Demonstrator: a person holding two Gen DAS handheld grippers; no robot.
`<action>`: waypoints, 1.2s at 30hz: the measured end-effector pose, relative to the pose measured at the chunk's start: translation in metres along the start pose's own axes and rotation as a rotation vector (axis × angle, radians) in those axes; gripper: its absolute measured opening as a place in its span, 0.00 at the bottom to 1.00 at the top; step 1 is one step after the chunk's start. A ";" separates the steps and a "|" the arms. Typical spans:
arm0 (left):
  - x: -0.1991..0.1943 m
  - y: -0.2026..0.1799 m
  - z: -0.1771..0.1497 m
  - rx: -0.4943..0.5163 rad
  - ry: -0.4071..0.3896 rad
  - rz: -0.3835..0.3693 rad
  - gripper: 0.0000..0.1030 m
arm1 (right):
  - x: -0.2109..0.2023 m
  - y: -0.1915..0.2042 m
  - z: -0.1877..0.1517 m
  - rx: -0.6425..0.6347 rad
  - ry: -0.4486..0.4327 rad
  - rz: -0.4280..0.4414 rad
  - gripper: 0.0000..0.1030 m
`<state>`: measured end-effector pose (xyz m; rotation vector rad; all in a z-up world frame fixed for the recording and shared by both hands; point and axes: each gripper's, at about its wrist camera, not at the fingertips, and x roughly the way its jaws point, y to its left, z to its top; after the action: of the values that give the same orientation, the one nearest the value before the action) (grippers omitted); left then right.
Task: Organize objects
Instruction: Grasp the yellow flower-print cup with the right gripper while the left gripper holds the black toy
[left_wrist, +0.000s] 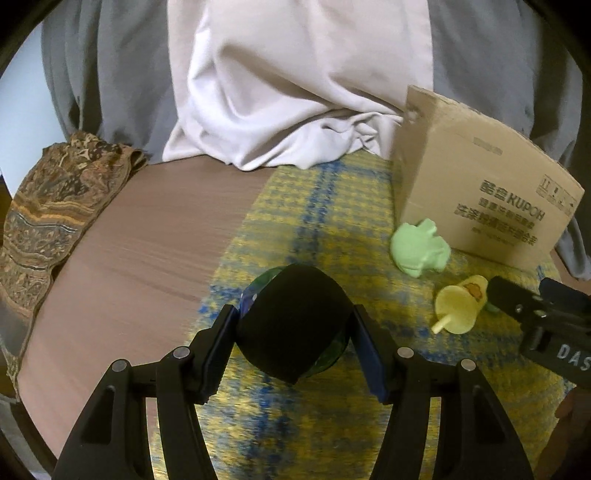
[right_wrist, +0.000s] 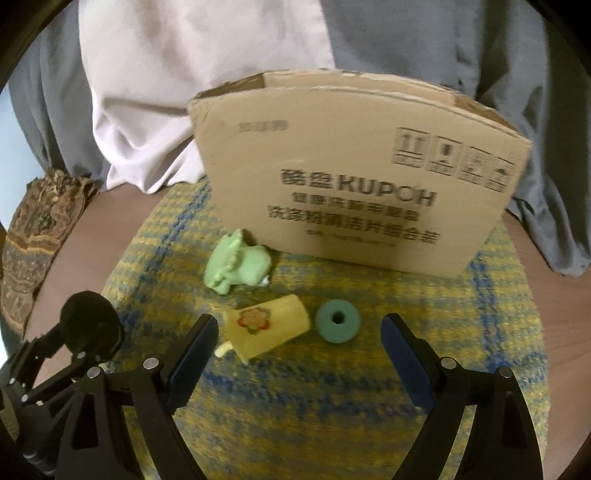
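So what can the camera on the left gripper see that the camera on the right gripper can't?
Only the left wrist view shows a green and blue shiny edge peeking out behind the black roll.

Only the right wrist view shows the teal foam ring with a hole and the flower sticker on the yellow cup.

Both show the black roll held in the left gripper, the empty open right gripper, the light green toy animal, the tipped pale yellow plastic cup, the brown cardboard box and the yellow and blue woven mat.
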<state>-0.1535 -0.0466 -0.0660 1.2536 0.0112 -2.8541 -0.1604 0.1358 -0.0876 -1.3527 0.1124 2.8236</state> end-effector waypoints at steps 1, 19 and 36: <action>-0.001 0.002 0.000 0.001 -0.003 0.005 0.59 | 0.003 0.002 0.000 -0.006 0.005 0.004 0.87; 0.005 0.010 0.000 -0.010 0.004 0.002 0.59 | 0.047 0.019 -0.001 -0.057 0.115 0.022 0.67; -0.008 -0.002 0.003 0.001 -0.018 -0.007 0.59 | 0.014 0.003 -0.005 -0.027 0.037 0.002 0.61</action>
<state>-0.1505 -0.0440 -0.0578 1.2306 0.0136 -2.8721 -0.1653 0.1327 -0.1015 -1.4120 0.0768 2.8124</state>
